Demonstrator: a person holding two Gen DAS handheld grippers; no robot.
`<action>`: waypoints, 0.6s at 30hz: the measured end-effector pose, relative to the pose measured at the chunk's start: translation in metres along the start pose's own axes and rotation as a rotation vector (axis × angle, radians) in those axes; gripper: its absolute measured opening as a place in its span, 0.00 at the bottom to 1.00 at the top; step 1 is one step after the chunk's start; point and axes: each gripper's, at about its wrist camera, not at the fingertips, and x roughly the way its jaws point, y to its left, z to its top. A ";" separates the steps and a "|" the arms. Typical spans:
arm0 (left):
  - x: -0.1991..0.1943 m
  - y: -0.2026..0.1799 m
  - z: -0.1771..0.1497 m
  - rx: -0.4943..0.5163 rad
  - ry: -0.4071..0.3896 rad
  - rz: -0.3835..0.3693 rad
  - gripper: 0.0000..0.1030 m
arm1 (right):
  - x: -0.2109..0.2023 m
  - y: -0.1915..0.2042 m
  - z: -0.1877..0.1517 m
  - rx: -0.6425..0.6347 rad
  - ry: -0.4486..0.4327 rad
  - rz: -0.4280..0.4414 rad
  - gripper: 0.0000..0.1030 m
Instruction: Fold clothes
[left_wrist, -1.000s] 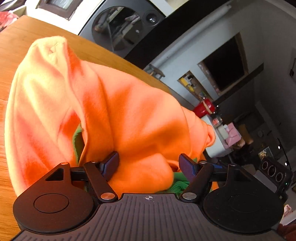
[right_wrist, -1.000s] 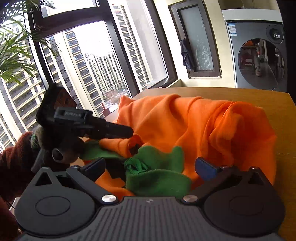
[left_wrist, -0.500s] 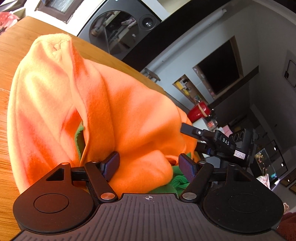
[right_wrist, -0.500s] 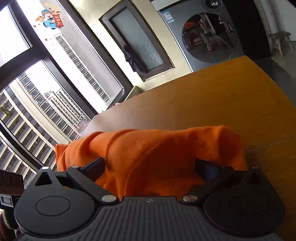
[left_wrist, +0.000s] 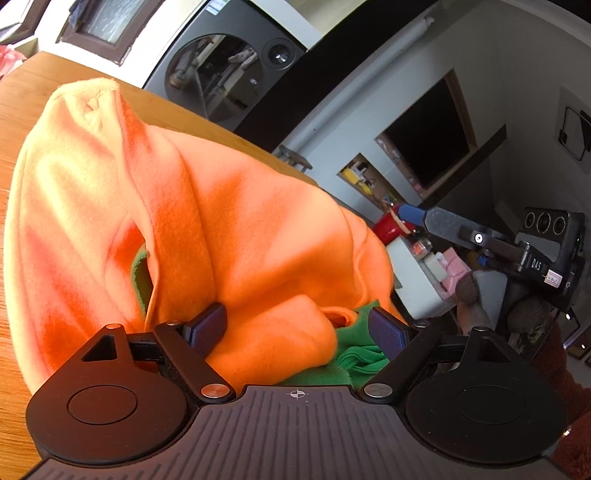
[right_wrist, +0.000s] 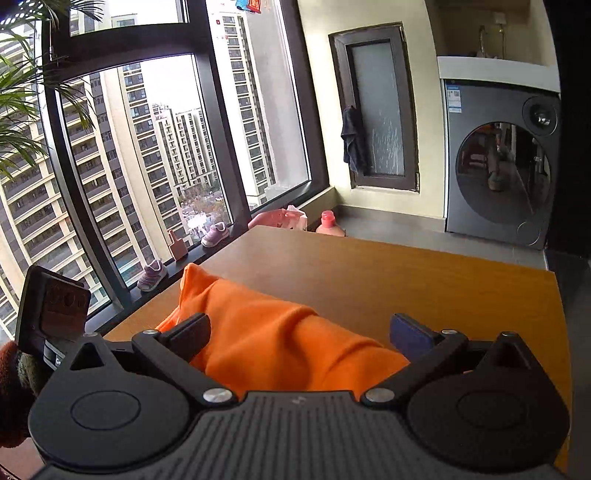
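An orange fleece garment (left_wrist: 240, 221) with green lining (left_wrist: 354, 354) lies heaped on the wooden table (left_wrist: 22, 110). My left gripper (left_wrist: 295, 328) straddles a low fold of it, and its jaws are opening. The orange fold lies between the blue pads, and the right pad (left_wrist: 388, 328) stands off it beside the green cloth. In the right wrist view my right gripper (right_wrist: 303, 328) is spread wide over the garment (right_wrist: 277, 343), whose ridge passes between the fingers without being pinched. One right-gripper finger (left_wrist: 436, 221) shows beyond the heap in the left wrist view.
A washing machine (right_wrist: 498, 166) stands past the table's far edge (right_wrist: 406, 251). Small shoes (right_wrist: 151, 273) and a pink bottle (right_wrist: 328, 223) sit by the big window on the left. Bare tabletop (right_wrist: 443, 295) stretches beyond the garment. Household clutter (left_wrist: 447, 266) fills the room behind.
My left jaws have spread wider around the fold. The right gripper swung across the heap, away from the green cloth, and now shows at the right of the left wrist view.
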 end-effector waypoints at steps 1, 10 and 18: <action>-0.003 0.002 0.001 -0.021 -0.004 -0.008 0.86 | 0.011 0.004 0.005 -0.026 0.009 -0.023 1.00; -0.088 -0.018 -0.005 0.182 -0.072 0.148 0.95 | 0.085 -0.015 -0.030 0.063 0.130 -0.085 1.00; -0.073 -0.060 -0.051 0.562 0.142 0.285 0.96 | 0.074 -0.015 -0.044 0.059 0.117 -0.089 1.00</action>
